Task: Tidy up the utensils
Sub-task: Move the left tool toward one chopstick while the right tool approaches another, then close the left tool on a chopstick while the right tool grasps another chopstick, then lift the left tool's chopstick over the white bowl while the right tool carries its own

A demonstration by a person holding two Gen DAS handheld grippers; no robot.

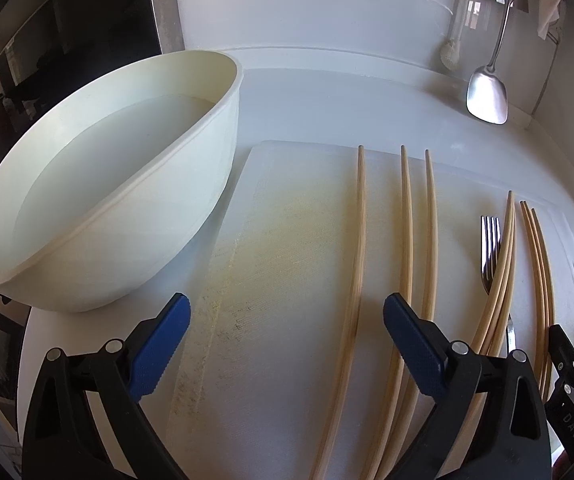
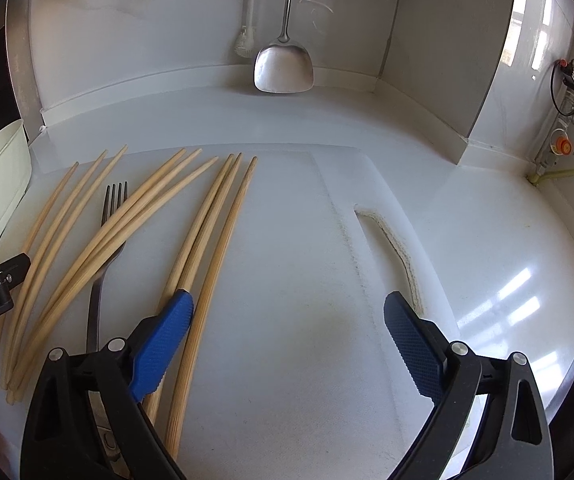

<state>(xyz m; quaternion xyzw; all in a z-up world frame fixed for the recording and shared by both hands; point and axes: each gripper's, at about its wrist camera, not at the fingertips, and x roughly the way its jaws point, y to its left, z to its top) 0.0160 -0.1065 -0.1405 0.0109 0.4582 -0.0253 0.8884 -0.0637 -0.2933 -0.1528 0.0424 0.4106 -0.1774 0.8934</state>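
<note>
Both jaws agape — chopsticks (image 2: pixel 203 236) unheld.

Place: a home kitchen.
Signs: white counter (image 2: pixel 327 120), cutting board (image 2: pixel 287 280), spatula (image 2: pixel 283 68) hanging on the wall, gas pipe (image 2: pixel 567 170), mixing bowl (image 1: pixel 107 184).

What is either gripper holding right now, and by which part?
Nothing. The left gripper is open over the cutting board, and the right gripper is open beside the chopsticks.
</note>
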